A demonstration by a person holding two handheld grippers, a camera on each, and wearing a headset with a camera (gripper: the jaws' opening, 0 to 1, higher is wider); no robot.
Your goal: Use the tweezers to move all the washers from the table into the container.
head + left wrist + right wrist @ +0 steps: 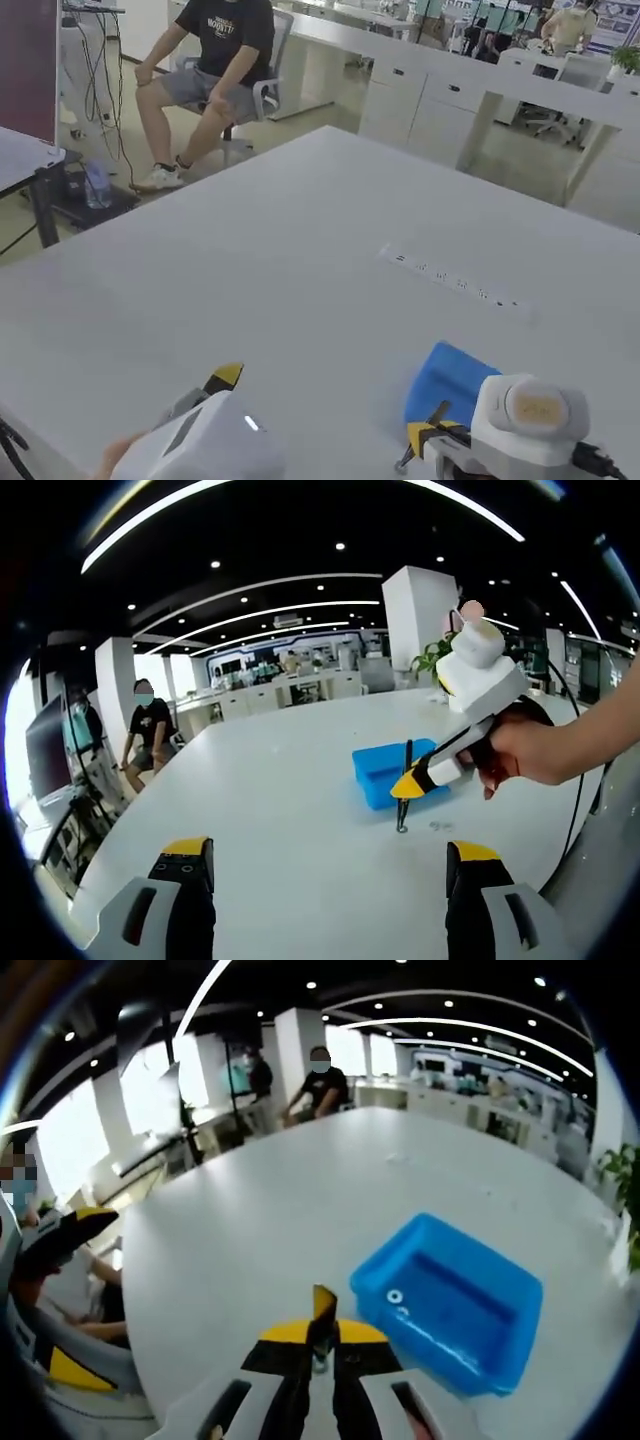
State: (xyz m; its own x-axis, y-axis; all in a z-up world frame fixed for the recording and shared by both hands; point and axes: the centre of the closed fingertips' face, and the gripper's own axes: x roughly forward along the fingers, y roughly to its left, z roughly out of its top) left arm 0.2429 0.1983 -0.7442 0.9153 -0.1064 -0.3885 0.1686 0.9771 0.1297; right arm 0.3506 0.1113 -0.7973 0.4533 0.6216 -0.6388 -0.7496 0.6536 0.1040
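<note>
On the worktop (pixel 280 810) just beside the blue container (pixel 385 770), which holds one washer (pixel 396 1297), the tweezers (pixel 403 800) stand tips-down, clenched in the right gripper (pixel 412 783); specks near the tips are too small to confirm as washers; the left gripper (pixel 328 852), fingers released, is farther off.

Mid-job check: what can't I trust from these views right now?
- Anything left on the table: in the left gripper view there are faint specks beside the tweezers, too small to count.
- Tips of the tweezers: in the right gripper view they are foreshortened between the right gripper jaws, so I cannot tell whether they hold anything.
- Inside of the container: one washer shows in the right gripper view, and any others are too small. In the head view the right gripper covers its near edge.
</note>
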